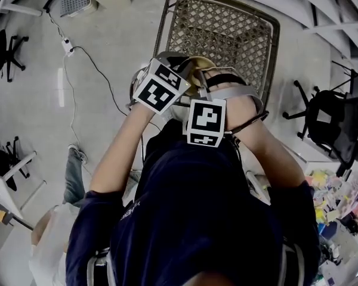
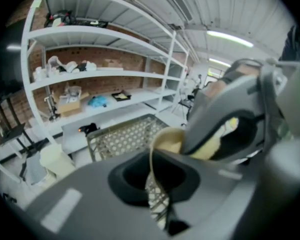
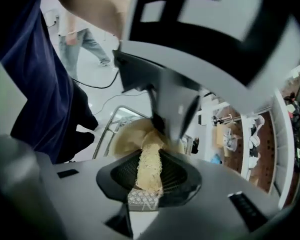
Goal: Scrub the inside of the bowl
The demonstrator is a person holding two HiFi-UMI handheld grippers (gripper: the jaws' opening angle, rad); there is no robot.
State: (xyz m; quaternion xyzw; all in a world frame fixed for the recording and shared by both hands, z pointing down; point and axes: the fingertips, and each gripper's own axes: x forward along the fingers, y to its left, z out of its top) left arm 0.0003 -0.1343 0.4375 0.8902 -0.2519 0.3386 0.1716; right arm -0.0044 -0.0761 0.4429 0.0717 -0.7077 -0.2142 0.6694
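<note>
While my left claw [image 2: 157,194] is pinching the bowl [image 2: 169,140] and right claw [image 3: 149,184] the scrubber [image 3: 150,159], pushing hard is risking a slip.

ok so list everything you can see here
bowl: 1, tan, held up in front of the wire basket
scrubber: 1, yellowish and fibrous, reaching into the bowl
wire basket: 1, grey mesh, ahead of the person
office chairs: 2, black, far right and far left
cable with power strip: 1, black and white, floor at left
shelving: 1, white, by a brick wall
other person: 1, jeans, lower left
left gripper: grey, shut on the bowl's rim
right gripper: grey, shut on the scrubber
</note>
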